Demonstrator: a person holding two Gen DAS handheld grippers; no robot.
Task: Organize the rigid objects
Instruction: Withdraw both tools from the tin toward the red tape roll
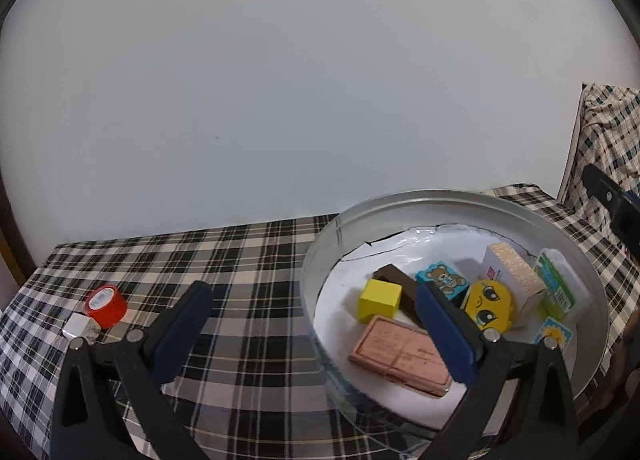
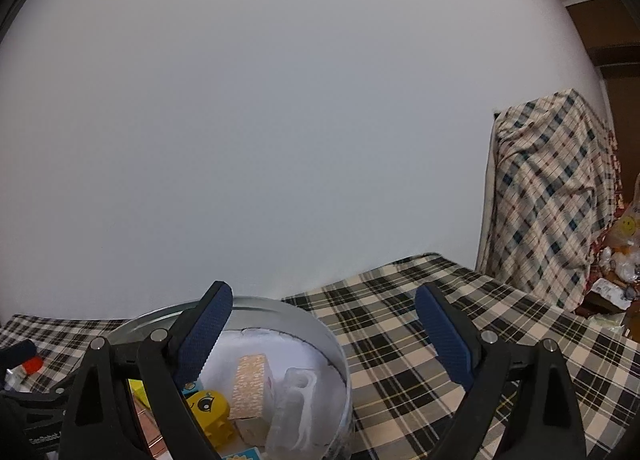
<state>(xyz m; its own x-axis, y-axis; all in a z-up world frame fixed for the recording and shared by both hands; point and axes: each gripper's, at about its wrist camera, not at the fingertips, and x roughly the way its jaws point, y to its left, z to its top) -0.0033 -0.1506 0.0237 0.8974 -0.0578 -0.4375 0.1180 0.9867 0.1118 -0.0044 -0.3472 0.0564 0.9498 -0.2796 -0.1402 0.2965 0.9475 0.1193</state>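
Observation:
A round metal tin (image 1: 520,204) on the plaid cloth holds several rigid items: a yellow cube (image 1: 379,299), a dark brown block (image 1: 400,284), a pink flat box (image 1: 400,356), a teddy-bear block (image 1: 442,285), a yellow face block (image 1: 490,304), a white wafer-print box (image 1: 514,274) and a green-label clear box (image 1: 558,286). My left gripper (image 1: 316,296) is open, straddling the tin's left wall, nothing between its pads. A red cylinder (image 1: 106,305) and a small silver cube (image 1: 78,327) lie on the cloth, left. My right gripper (image 2: 324,300) is open above the tin (image 2: 312,320).
A plaid-covered table (image 2: 420,320) runs to a white wall behind. A tall object draped in plaid cloth (image 2: 552,196) stands at the right, with clutter and a bag (image 2: 624,244) beyond it. The right gripper's tip (image 1: 608,196) shows at the left wrist view's right edge.

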